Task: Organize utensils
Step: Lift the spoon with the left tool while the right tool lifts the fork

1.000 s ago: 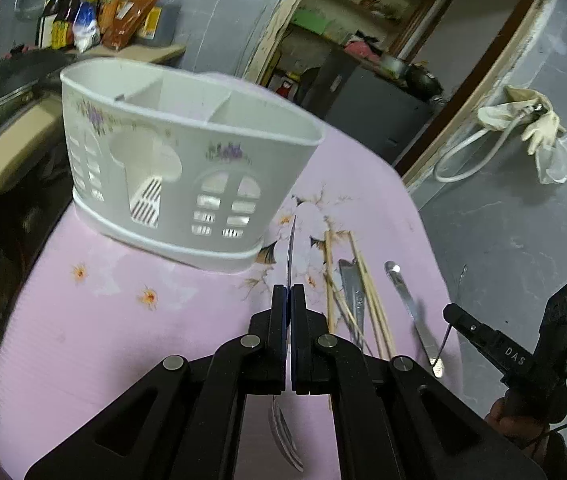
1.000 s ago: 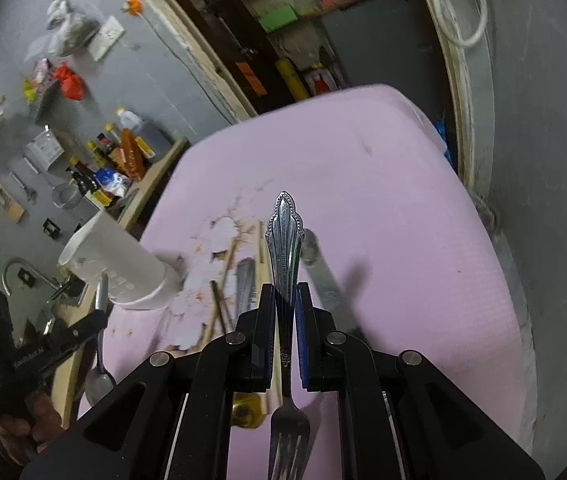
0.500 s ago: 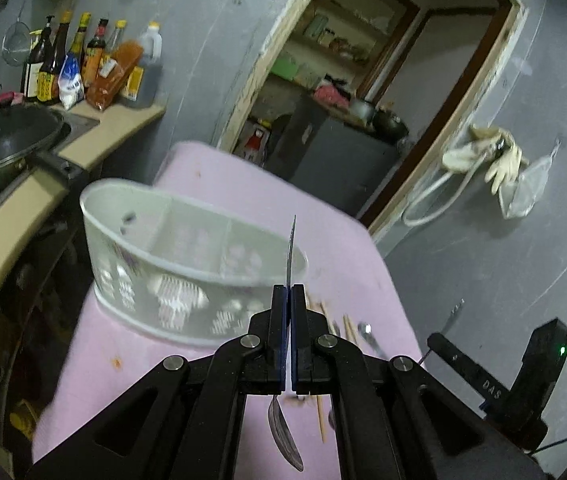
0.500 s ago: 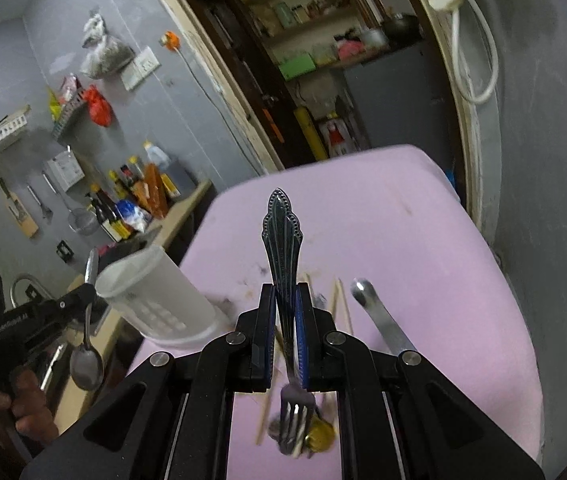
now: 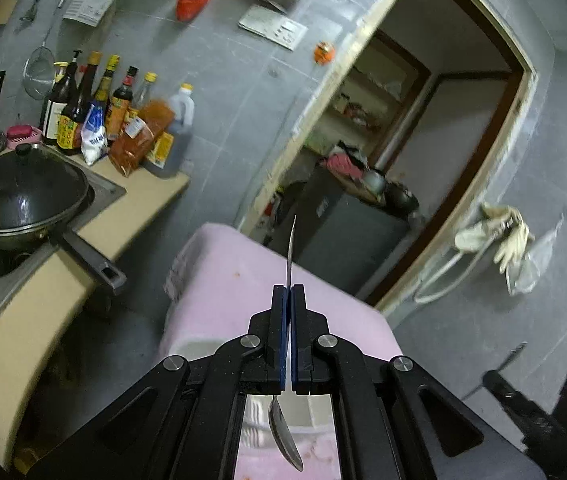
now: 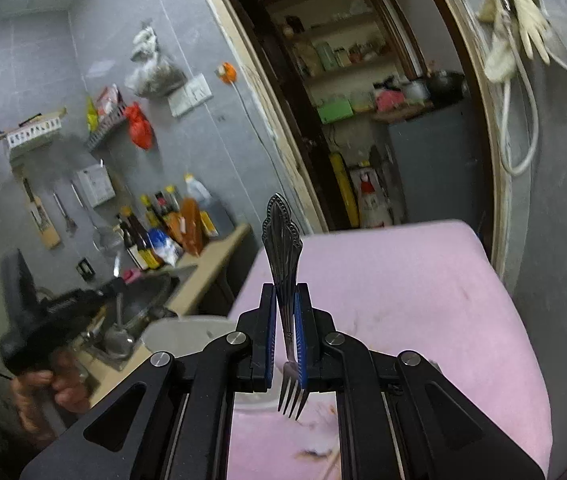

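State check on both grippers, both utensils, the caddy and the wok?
left gripper: shut on spoon
spoon: gripped at the handle, bowl hanging toward the camera, off the table
right gripper: shut on fork
fork: gripped mid-handle, tines toward the camera, off the table
white caddy: upright on the pink table, contents hidden
wok: lid on

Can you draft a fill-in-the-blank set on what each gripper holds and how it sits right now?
1. The left gripper is shut on a ____, held by its handle.
2. The right gripper is shut on a ____ with an ornate handle.
3. The fork hangs with its tines pointing ____, toward the camera.
4. The tablecloth under both grippers is ____ in colour.

Missing words: spoon; fork; down; pink
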Motion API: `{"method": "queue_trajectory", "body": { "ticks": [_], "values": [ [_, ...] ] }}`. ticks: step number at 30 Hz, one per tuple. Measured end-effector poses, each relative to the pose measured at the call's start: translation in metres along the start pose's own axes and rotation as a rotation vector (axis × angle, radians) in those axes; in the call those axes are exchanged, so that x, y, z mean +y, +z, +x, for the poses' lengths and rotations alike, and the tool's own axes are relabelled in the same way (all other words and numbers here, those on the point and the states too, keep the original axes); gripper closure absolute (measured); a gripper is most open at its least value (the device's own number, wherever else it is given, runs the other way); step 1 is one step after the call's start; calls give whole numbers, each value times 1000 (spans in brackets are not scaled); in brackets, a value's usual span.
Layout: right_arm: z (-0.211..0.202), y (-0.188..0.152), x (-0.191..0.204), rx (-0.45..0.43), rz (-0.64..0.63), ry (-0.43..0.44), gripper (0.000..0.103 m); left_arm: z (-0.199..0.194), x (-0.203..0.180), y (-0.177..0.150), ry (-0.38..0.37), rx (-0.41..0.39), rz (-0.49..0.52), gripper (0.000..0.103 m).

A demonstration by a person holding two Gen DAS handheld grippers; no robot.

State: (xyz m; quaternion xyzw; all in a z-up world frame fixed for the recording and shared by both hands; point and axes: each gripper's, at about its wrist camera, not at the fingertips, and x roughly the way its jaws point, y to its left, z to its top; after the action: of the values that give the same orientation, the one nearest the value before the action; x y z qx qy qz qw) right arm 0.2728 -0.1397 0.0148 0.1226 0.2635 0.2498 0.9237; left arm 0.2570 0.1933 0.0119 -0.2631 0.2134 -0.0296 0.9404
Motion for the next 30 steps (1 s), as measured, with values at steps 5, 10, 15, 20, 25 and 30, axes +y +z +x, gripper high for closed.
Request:
{"method": "queue_trajectory", "body": {
  "ticks": [5, 10, 15, 20, 25, 30],
  "values": [
    [5, 22, 29, -46, -33, 32, 97, 11, 22, 17, 1, -43, -11, 103],
    [25, 30, 55, -65, -67, 65, 97, 29, 31, 17, 28, -71, 33, 103],
    [59, 19, 71, -27, -114, 58, 97, 42, 29, -2, 68, -80, 114, 103],
    [89, -4, 79, 45, -164, 27, 97, 51, 29, -21, 81, -75, 161, 103],
    [104, -24, 79, 100, -182, -1, 96, 55, 28, -39, 94, -73, 188, 103],
    [109, -35, 74, 147, -171, -18, 95, 52, 28, -51, 104, -52, 216, 103]
  ]
}}
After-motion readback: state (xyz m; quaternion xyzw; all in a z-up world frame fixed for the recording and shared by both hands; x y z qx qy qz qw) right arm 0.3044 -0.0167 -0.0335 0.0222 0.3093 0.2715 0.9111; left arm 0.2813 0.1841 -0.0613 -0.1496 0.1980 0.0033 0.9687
